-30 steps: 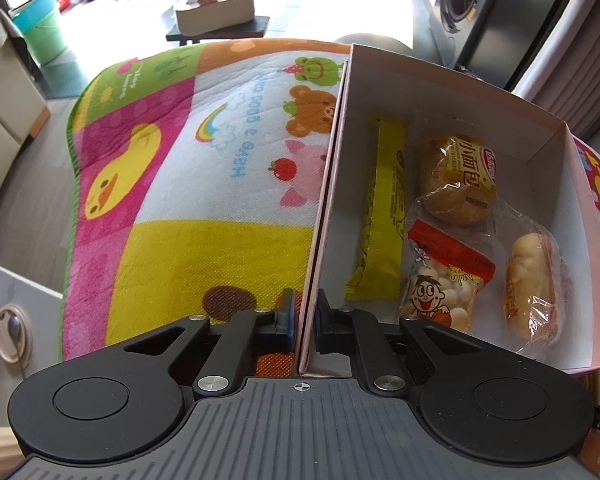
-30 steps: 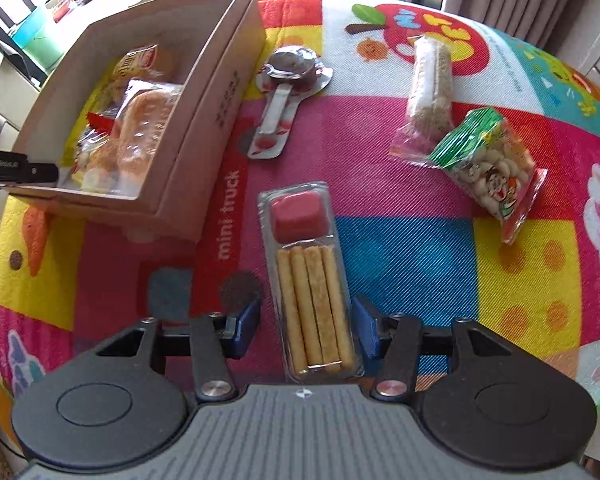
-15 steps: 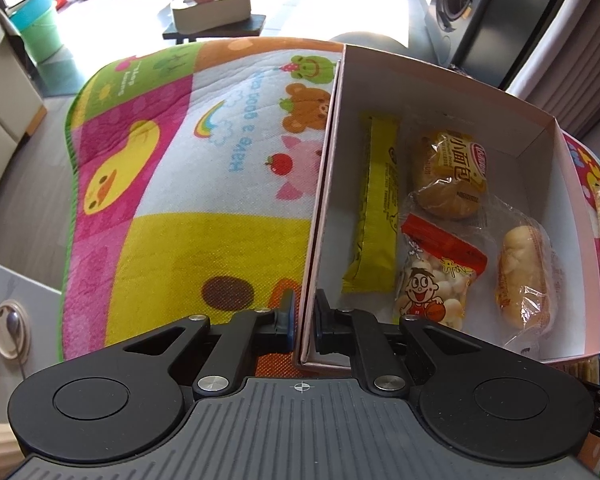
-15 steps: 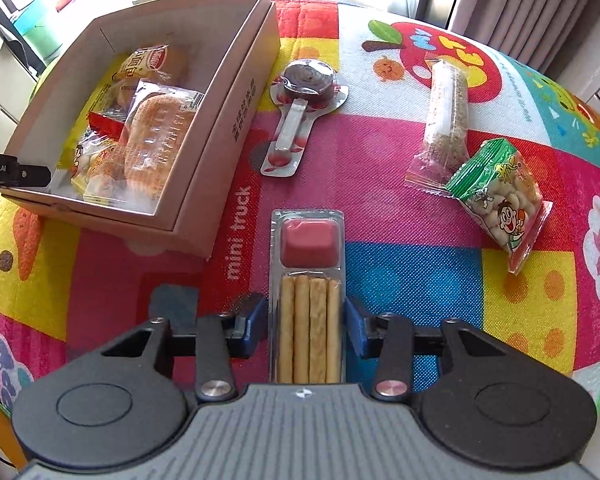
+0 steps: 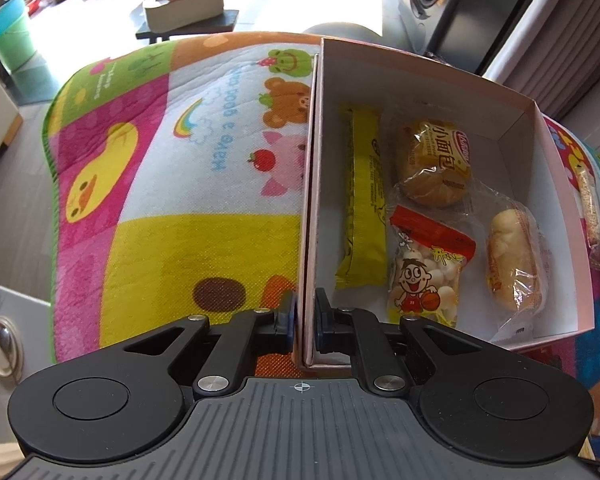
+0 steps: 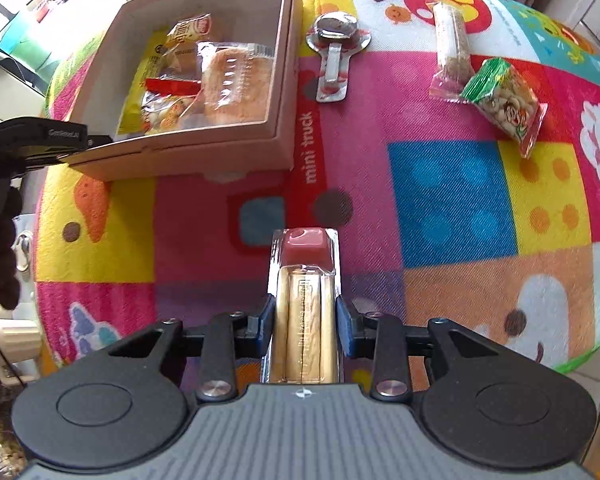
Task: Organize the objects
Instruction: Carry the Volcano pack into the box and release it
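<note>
So, left wrist view first: the left gripper [image 5: 304,316] is pinched down tight on the near end of the left wall of the cardboard box [image 5: 518,116], one finger outside and one inside, with only the wall's thickness between them. The box sits on a colourful cartoon play mat [image 5: 148,184] spread over the table. Inside it, from left to right: a long yellow snack bar [image 5: 362,196], a small bun in a wrapper [image 5: 432,164] at the far end, a red-topped bag of round white snacks [image 5: 424,268] nearer the camera, and a clear-wrapped bread roll [image 5: 512,256] by the right wall.

Right wrist view: the right gripper [image 6: 304,320] is closed around a clear tray of biscuit sticks with pink dip [image 6: 304,292], fingers pressing on both long sides (looks lifted clear of the mat, though I can't tell for sure). The box lies up and to the left, well apart. Loose on the mat beyond it are a foil-sealed spoon-shaped pack [image 6: 334,54] just beside the box's right wall, a grain bar [image 6: 452,50], and a green-topped bag of snacks [image 6: 504,102] touching that bar's near end.
</note>
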### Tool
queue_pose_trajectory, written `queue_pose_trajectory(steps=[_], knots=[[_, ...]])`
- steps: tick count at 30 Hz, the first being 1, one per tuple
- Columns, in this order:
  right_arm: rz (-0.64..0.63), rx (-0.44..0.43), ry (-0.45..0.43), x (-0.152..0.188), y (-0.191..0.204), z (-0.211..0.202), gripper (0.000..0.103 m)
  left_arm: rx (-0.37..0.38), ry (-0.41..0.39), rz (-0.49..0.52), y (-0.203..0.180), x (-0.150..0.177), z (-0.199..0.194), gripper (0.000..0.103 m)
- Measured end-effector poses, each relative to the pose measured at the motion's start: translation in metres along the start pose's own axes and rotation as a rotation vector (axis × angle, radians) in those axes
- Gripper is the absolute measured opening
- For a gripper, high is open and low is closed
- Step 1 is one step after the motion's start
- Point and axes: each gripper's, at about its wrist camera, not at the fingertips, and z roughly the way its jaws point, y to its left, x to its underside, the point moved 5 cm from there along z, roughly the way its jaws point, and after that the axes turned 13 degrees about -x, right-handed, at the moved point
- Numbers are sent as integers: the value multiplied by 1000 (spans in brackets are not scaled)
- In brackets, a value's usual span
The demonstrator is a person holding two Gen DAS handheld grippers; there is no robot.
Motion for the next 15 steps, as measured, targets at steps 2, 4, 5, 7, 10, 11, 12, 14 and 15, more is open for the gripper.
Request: queue_pose_trajectory(steps=[2,4,5,7,10,11,12,14,15], knots=[[9,-14,11,9,14,-9,31,22,9,-2,2,0,0,11],[16,-30,2,15,27,-19,31,40,16,3,3,0,1,12],[27,-42,-4,14,33,-23,31,46,17,7,4,1,1,12],[56,-70,-20,10,45,-30,31,60,19,15,4,0,1,13],[67,-97,-51,-2,62,-40,31,79,22,17,6,0,2,14],[65,-102,-61,-6,67,-43,31,85,22,17,6,0,2,14],[61,-107,-70,-11,72,-46,31,91,23,15,6,0,3,15],[45,-110,-90,-20,81,-52,31,99,24,14,7,-1,3,15],[33,-105,-102,-24,85,-54,31,102,25,14,7,-1,4,15]])
